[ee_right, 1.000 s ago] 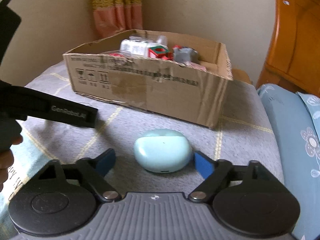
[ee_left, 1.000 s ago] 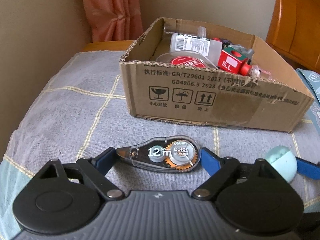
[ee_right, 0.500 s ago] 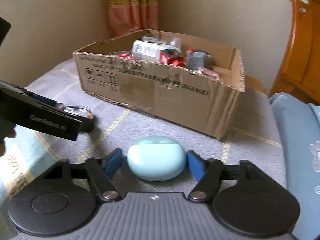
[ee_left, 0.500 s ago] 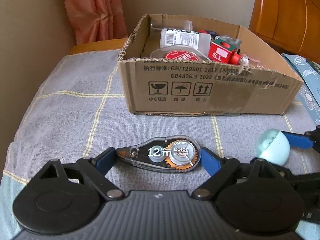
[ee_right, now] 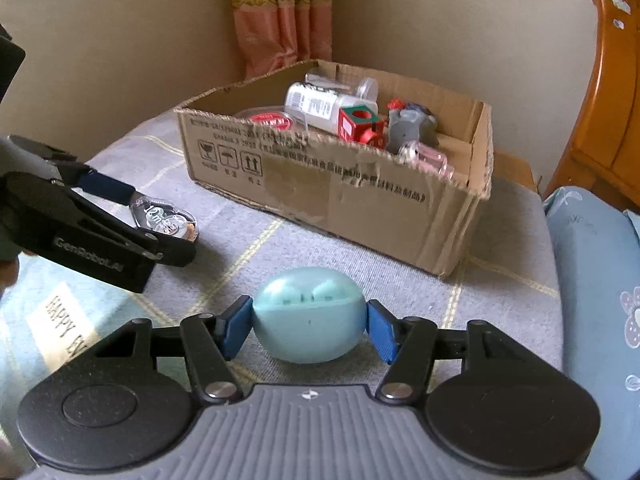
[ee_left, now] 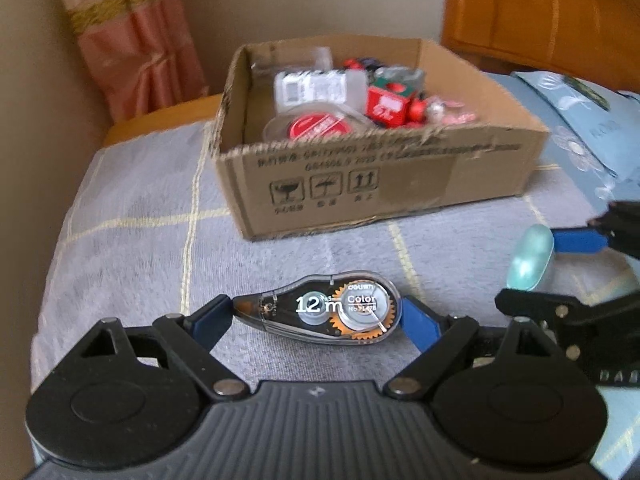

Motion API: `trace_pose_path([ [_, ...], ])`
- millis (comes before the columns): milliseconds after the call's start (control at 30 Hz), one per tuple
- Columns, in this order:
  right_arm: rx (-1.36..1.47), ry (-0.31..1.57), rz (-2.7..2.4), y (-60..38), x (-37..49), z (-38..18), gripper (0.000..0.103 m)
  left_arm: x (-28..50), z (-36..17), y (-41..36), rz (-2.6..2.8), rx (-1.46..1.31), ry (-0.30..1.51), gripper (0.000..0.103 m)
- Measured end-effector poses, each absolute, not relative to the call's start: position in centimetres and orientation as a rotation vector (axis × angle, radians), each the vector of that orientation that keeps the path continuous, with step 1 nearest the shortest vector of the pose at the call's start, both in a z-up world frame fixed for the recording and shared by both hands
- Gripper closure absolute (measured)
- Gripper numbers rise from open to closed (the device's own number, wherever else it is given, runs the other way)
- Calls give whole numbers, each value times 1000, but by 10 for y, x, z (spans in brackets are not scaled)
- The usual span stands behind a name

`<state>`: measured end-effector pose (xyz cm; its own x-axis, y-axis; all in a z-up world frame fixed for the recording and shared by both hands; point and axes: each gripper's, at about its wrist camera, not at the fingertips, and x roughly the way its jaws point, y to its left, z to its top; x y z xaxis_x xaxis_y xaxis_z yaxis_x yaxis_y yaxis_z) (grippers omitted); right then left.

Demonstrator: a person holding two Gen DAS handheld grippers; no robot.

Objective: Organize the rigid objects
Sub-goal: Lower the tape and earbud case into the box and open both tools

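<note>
The room has plain beige walls (ee_right: 440, 20) that meet in a corner, and there a pink curtain (ee_right: 282, 20) with a yellow patterned band hangs down. On the right side stands orange-brown wooden furniture (ee_left: 540, 12) with a glossy surface. In front lies a grey cloth (ee_left: 132, 200) with thin yellow lines in squares. A light blue pillow (ee_right: 596, 264) with a flower print lies beside it. Soft daylight fills the room.
</note>
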<state>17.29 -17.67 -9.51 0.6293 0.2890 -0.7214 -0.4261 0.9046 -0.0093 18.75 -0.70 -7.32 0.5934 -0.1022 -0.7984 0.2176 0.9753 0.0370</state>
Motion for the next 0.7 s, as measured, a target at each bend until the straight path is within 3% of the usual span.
trace_pose_path([
  [700, -204, 708, 423, -192, 211, -5, 37, 233, 18, -29, -332, 226, 802, 14],
])
